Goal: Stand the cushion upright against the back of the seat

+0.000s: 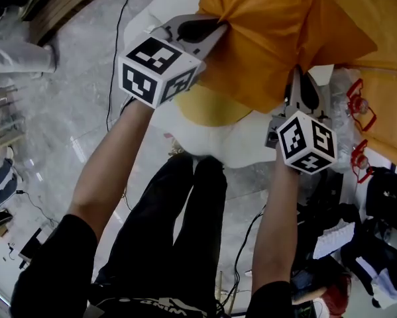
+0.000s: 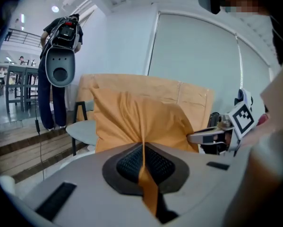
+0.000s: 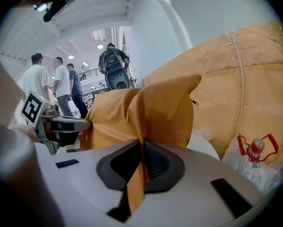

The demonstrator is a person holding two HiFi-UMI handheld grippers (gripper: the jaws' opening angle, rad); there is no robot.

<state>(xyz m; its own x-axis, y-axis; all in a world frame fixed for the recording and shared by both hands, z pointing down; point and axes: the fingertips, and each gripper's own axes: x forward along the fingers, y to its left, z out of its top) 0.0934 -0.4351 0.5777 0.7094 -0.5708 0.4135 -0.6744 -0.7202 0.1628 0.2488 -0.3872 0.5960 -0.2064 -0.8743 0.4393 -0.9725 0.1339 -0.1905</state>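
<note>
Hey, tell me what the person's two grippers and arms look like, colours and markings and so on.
The left gripper and right gripper are pale grey, smooth, rounded shells with dark ribbed pads. Each carries a white cube printed with black square markers. No cables run from them. The person wears black short sleeves and black trousers; the forearms are bare.

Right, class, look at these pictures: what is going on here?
A person holds a hand-held gripper in each hand. The left hand-held gripper and the right hand-held gripper are each shut on a fold of the orange cushion, holding it up over the white seat. The orange seat back is behind it; the cushion is not yet propped against it.
</note>
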